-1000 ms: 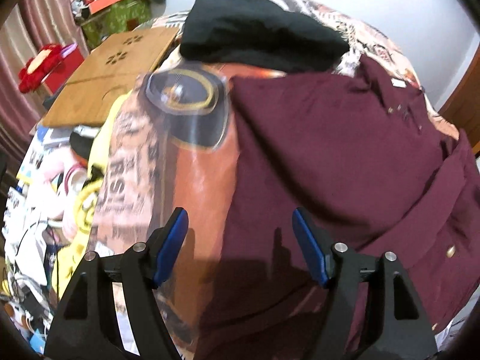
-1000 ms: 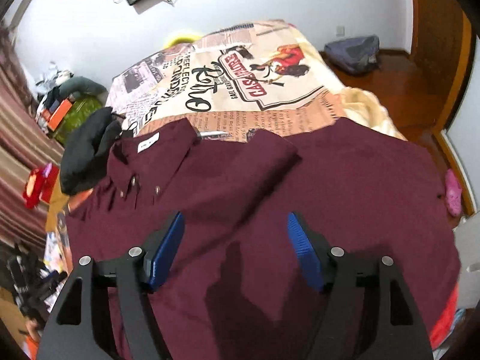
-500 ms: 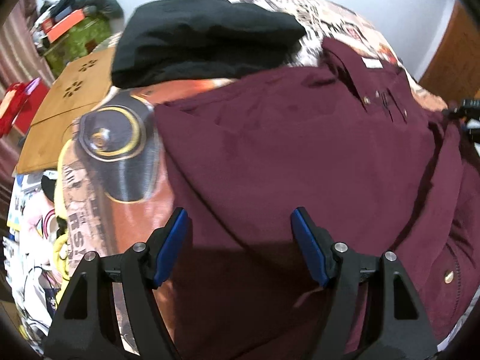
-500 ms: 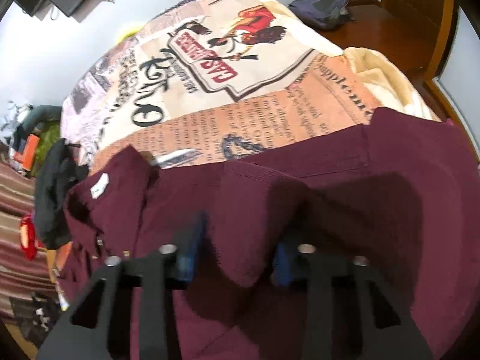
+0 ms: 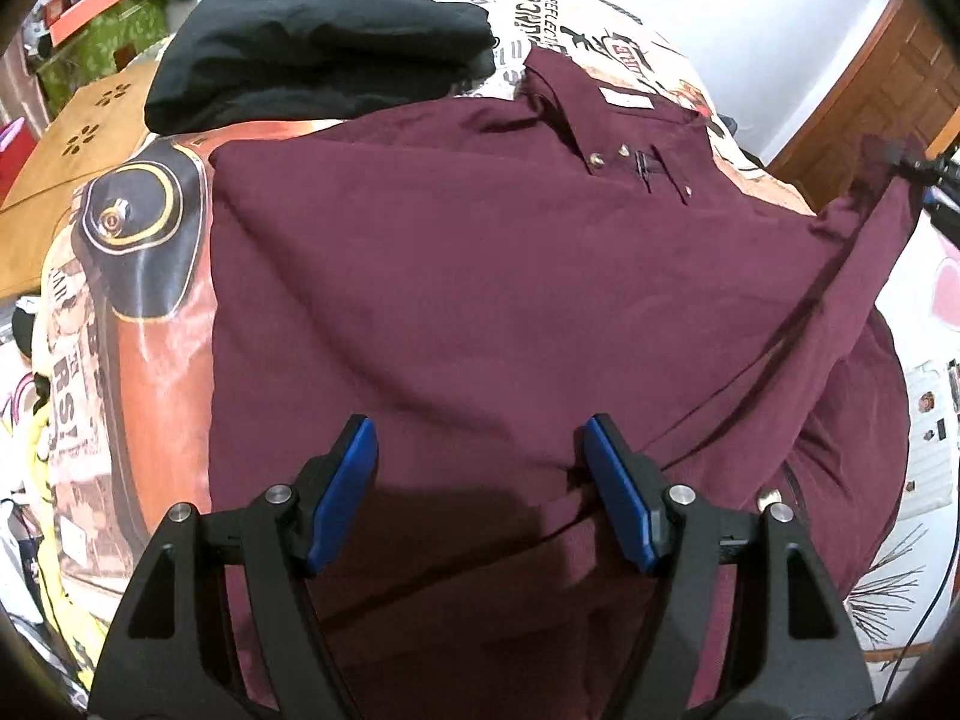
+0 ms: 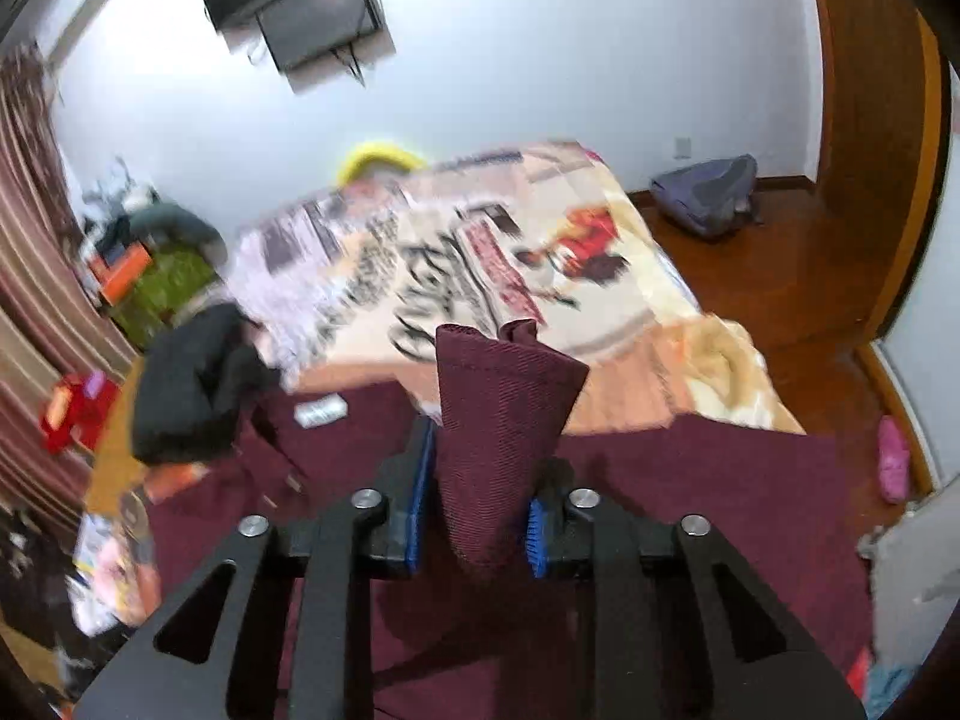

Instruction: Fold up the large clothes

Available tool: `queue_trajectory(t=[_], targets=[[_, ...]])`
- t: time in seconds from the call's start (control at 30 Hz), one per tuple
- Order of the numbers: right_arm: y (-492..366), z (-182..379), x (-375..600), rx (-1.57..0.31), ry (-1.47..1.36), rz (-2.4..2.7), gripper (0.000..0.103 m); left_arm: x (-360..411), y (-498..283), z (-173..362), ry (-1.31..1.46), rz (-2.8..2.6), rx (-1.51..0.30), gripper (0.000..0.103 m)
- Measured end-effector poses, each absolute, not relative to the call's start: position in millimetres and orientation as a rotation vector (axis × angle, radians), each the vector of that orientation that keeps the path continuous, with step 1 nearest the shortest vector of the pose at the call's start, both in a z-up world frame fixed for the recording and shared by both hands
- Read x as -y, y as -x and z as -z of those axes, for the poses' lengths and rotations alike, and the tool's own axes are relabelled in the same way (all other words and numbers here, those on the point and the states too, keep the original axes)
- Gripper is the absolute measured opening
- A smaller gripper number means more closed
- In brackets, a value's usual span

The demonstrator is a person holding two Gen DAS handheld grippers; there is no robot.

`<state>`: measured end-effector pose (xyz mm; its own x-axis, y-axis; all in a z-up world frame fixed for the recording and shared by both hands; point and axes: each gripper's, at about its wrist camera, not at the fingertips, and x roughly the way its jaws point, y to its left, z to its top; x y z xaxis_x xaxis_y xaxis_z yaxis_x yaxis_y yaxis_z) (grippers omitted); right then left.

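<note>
From the left wrist camera, the left gripper (image 5: 480, 480) hangs over a maroon shirt (image 5: 480, 276) with its blue-padded jaws spread wide and nothing between them; the cloth lies below the pads, not pinched. The shirt is spread across a printed bedspread (image 5: 138, 312), collar toward the far end of the bed, its small white label and placket buttons showing. Just beyond the collar sits a folded black garment (image 5: 312, 42), its near edge touching or overlapping the shirt's shoulder line. A wooden board (image 5: 72, 144) lies left of the bed. At the right edge, one sleeve (image 5: 870, 228) rises off the bed, drawn up taut toward the right gripper (image 5: 936, 180), only partly visible there

From the right wrist camera, the right gripper (image 6: 474, 504) is clamped on a bunched fold of the sleeve (image 6: 498, 438), which stands up between the blue pads (image 6: 537, 534) and pokes out above them. The rest of the shirt (image 6: 690, 480) lies flat below on the bedspread (image 6: 480, 252). The black garment (image 6: 186, 384) rests at left by the collar. The background is motion-blurred; a dark screen (image 6: 300, 0) hangs on the white wall and a grey bag (image 6: 708, 192) sits on the wooden floor
</note>
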<state>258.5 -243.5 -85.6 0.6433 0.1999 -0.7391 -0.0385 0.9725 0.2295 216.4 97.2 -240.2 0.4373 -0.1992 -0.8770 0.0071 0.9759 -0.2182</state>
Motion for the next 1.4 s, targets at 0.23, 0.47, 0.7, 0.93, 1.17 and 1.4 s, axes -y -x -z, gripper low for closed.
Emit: queue_trajectory(t=[0.23, 0.47, 0.7, 0.93, 1.17, 1.4], targets=[[-233.5, 142.5, 275.7, -1.065, -0.151, -0.056, 0.037, -80.7, -200.6, 237.6, 0.125, 0.102, -1.094, 0.071], [-207.9, 101.6, 275.7, -0.933, -0.132, -0.010, 0.055, -60.4, -191.9, 228.4, 0.028, 0.095, -1.057, 0.071], [-194.9, 63.5, 230.9, -0.763, -0.011, -0.063, 0.083, -32.5, -187.9, 221.2, -0.030, 0.183, -1.032, 0.071], [-224.8, 118.4, 161.5, -0.995, 0.008, -0.342, 0.083, -1.0, -188.1, 220.3, -0.055, 0.231, -1.022, 0.071], [-222.7, 177.1, 159.8, -1.174, 0.075, -0.356, 0.083, -1.5, -197.3, 197.0, -0.025, 0.223, -0.980, 0.071], [-186.6, 160.7, 217.9, -1.116, 0.025, -0.302, 0.083, 5.9, -231.8, 187.9, 0.063, 0.221, -0.978, 0.071]])
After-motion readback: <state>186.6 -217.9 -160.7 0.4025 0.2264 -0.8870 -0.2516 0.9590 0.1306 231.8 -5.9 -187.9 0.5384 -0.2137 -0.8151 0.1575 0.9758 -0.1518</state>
